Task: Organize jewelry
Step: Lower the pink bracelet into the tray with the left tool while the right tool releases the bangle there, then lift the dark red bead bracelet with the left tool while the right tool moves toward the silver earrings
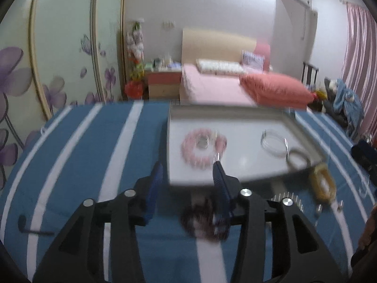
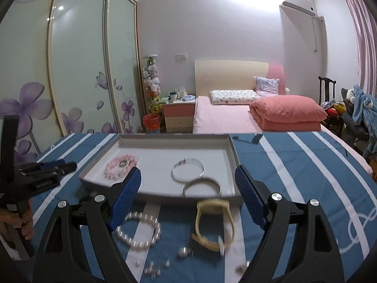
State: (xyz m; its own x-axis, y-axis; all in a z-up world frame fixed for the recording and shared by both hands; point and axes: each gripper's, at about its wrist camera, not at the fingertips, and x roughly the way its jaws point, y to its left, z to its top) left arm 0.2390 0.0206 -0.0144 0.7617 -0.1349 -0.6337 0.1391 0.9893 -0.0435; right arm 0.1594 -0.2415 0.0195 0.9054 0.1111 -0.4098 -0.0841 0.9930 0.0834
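A white tray lies on the striped cloth and holds a pink bead bracelet and two silver bangles. My left gripper is open at the tray's near left corner, nothing between its fingertips. A blurred dark bead bracelet shows below its right finger; whether they touch I cannot tell. My right gripper stands wide open before the tray, over a pearl bracelet and a yellow watch on the cloth. The left gripper also shows at the left.
Small pearl earrings and tiny loose pieces lie near the front edge. A black pin rests on the cloth at the left. A hand holds the left gripper's handle. A bed stands behind the table.
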